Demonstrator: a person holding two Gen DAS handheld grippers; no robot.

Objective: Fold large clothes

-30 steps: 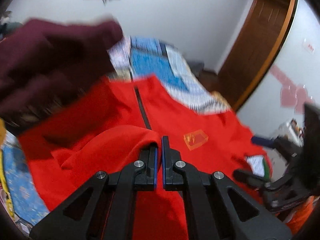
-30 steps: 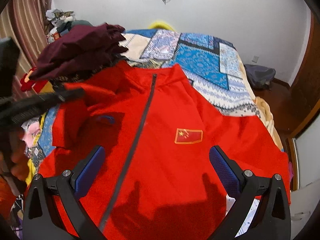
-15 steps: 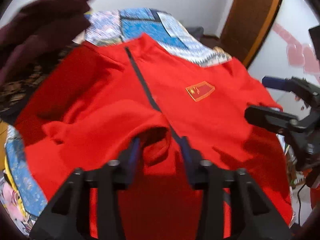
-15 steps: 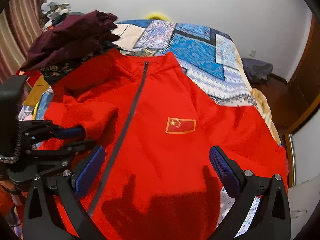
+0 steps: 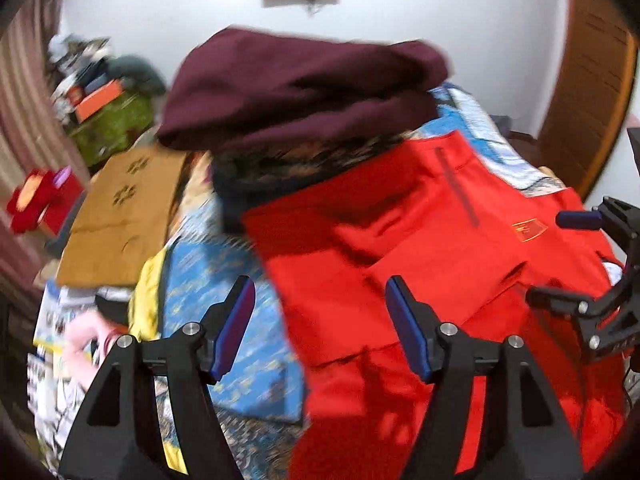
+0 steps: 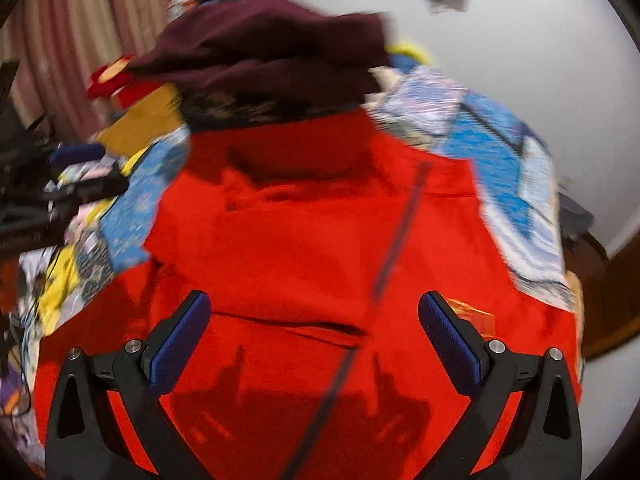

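Observation:
A red zip jacket [image 5: 420, 256] [image 6: 304, 240] lies spread on the bed, its left sleeve folded in across the chest. A small flag badge [image 5: 530, 229] [image 6: 474, 316] sits on its front. My left gripper [image 5: 320, 322] hovers over the jacket's left edge, jaws opening, with nothing between the blue pads. My right gripper [image 6: 314, 340] stands wide open above the jacket's front, near the dark zip [image 6: 394, 240], holding nothing. In the left wrist view the right gripper [image 5: 592, 264] shows at the right edge.
A folded maroon garment [image 5: 304, 88] [image 6: 264, 60] tops a stack at the head of the bed. A blue patterned bedspread [image 5: 224, 280] [image 6: 500, 160] lies under the jacket. A brown cardboard sheet [image 5: 120, 208] and clutter lie to the left, a wooden door [image 5: 588, 80] stands on the right.
My left gripper let go of the red sleeve, opened and swung left to the jacket's edge. The sleeve now lies folded across the chest. The right gripper shifted left and rolled, staying open.

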